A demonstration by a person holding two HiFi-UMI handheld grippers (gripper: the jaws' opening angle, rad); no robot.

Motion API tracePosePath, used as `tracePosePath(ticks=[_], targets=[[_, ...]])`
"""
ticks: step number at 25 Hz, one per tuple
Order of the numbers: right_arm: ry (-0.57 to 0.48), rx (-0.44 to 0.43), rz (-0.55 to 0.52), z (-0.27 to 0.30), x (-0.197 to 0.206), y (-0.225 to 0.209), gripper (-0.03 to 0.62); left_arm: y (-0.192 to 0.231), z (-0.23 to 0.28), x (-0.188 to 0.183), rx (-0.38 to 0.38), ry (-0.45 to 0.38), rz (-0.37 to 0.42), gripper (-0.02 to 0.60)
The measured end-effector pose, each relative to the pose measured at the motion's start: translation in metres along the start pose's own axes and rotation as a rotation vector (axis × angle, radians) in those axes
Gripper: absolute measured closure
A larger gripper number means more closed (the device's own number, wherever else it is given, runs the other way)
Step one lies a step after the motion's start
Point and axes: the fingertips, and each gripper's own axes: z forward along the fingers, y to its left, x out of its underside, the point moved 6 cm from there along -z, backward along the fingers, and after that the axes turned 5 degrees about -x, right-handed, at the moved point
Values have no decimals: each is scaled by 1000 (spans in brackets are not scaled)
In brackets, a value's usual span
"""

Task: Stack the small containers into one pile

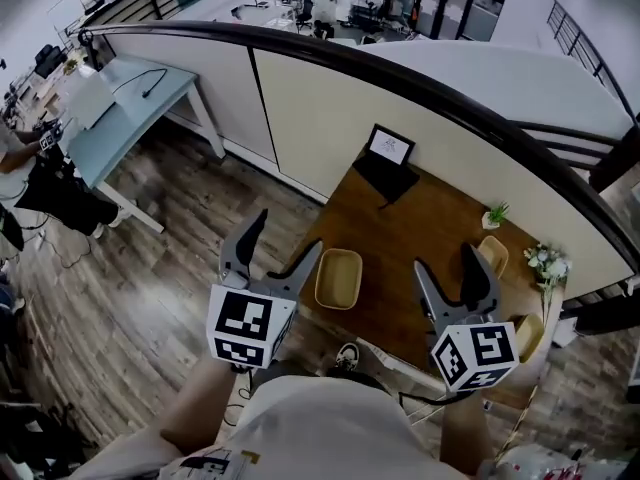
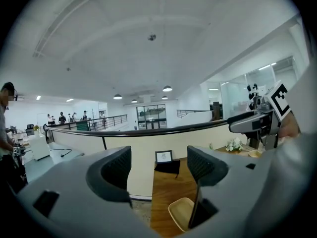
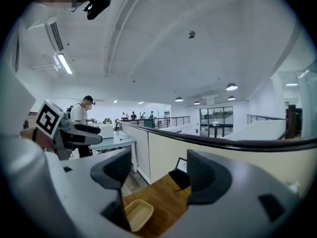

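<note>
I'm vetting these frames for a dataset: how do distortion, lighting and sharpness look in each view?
Head view: wide-angle bending curves the partition rail; light is even, the wooden table sharp. Left gripper view: round fisheye with black corners; the left gripper looms soft, ceiling lamps glare mildly. Right gripper view: same fisheye; the right gripper is soft, the tan container fairly clear.

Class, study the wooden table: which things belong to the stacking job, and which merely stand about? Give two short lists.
Job in hand:
near tan container; far tan container, partly behind the right gripper; rightmost tan container; left gripper. Both grippers are open and empty.

Standing about:
framed sign; black mat beneath it; small potted plant; white flowers.
</note>
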Motion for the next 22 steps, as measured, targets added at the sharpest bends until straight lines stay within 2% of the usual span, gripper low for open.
tracePosePath(ticks=[5,9,16,22], targets=[[1,-51,4,10,5,-24,238,-8,8,2,-62,24,-2,233],[18,-67,11,15,10,-30,240,-10,11,6,-76,54,2,233],[58,-44,57,29,21,-20,244,0,22,16,-27,94,-10,233],[117,-23,149,53,47,-18,255,10,45,41,17,156,-52,233]])
